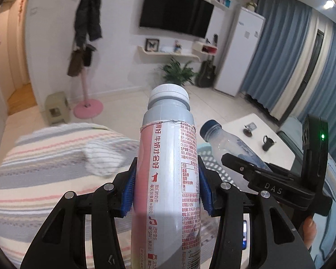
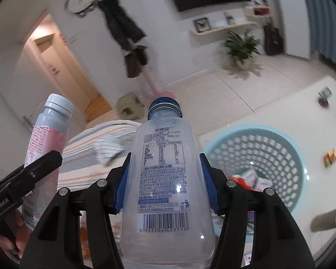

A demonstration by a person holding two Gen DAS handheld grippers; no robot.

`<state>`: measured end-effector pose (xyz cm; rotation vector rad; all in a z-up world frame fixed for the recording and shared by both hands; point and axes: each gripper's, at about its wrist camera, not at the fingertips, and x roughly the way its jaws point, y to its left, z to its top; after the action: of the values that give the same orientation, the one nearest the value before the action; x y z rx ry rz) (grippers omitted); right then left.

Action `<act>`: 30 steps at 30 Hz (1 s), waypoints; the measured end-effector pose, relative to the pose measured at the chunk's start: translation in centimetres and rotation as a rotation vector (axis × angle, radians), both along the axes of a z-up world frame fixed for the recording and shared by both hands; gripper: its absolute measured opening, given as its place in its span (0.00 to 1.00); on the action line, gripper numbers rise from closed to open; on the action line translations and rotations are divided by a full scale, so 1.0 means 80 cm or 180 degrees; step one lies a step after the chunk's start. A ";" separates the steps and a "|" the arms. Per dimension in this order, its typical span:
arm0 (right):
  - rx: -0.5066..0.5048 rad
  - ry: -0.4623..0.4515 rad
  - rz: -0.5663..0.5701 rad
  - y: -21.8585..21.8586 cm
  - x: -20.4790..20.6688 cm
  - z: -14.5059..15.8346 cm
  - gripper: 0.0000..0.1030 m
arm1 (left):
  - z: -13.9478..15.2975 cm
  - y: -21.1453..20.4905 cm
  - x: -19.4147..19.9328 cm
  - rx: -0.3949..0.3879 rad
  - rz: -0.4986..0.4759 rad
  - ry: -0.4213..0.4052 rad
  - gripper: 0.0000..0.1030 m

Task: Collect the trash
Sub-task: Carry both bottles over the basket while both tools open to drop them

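Note:
My left gripper (image 1: 166,192) is shut on a grey and pink milk bottle (image 1: 168,168) with a white cap, held up in the air. My right gripper (image 2: 165,183) is shut on a clear plastic bottle (image 2: 165,179) with a dark blue cap. The clear bottle also shows in the left wrist view (image 1: 230,143) to the right, and the milk bottle shows in the right wrist view (image 2: 47,139) to the left. A light blue perforated basket (image 2: 286,148) stands below and right of the right gripper, with some trash (image 2: 250,179) in it.
A striped blanket (image 1: 44,168) with a white cloth (image 1: 105,157) covers the couch below. A white table (image 2: 291,103) holds the basket, a colour cube (image 2: 329,158), a dark cup (image 1: 268,143) and a dark cylinder (image 2: 329,219). A coat stand (image 1: 87,103), stool (image 1: 56,109) and plant (image 1: 179,71) stand on the floor.

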<state>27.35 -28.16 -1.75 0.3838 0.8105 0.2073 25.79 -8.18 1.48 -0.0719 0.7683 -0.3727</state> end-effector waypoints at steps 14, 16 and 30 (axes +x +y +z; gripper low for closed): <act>0.0146 0.0782 -0.0486 -0.107 0.015 -0.153 0.52 | -0.126 -0.127 0.044 0.0237 -0.0317 0.0593 0.45; 0.0148 0.0846 -0.0501 -0.111 0.017 -0.166 0.52 | -0.133 -0.131 0.046 0.0265 -0.0344 0.0633 0.45; 0.0206 0.0778 -0.0570 -0.123 0.006 -0.155 0.54 | -0.108 -0.112 0.027 0.0162 -0.0353 0.0475 0.58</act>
<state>27.86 -38.01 -14.17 0.5472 1.0056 0.0188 27.99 -17.17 -7.14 -0.0091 0.9314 -0.4566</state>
